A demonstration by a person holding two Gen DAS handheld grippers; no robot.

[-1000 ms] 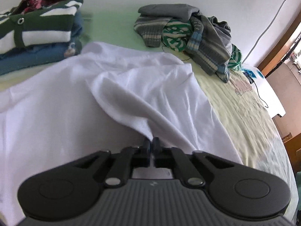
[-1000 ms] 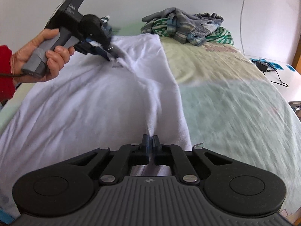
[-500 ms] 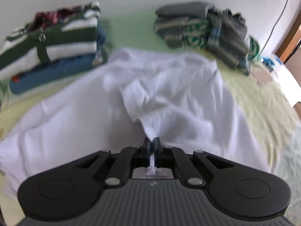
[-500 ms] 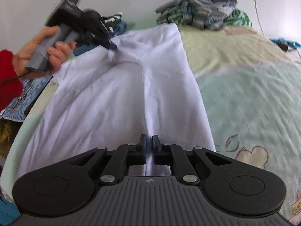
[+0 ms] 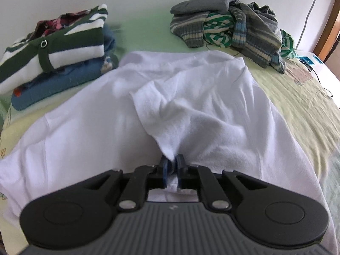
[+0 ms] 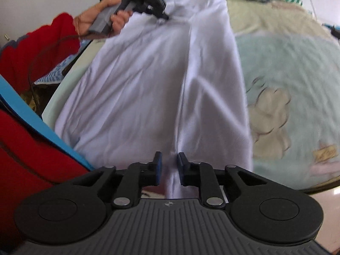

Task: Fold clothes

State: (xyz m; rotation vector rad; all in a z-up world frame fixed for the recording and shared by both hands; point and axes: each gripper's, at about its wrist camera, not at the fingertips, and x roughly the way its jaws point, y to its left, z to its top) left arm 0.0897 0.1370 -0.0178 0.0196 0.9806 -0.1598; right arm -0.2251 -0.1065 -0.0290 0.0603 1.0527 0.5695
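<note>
Left tongs (image 5: pixel 171 159) pinch white garment (image 5: pixel 201 110) at one end; right tongs (image 6: pixel 169 159) parted astride fold ridge at opposite end. Garment stretched lengthwise between them on bed (image 6: pixel 286 68).

Bed (image 5: pixel 301 97), white garment (image 5: pixel 212 110) spread (rumpled), folded stack (image 5: pixel 55 61), unfolded pile (image 5: pixel 233 21)
</note>
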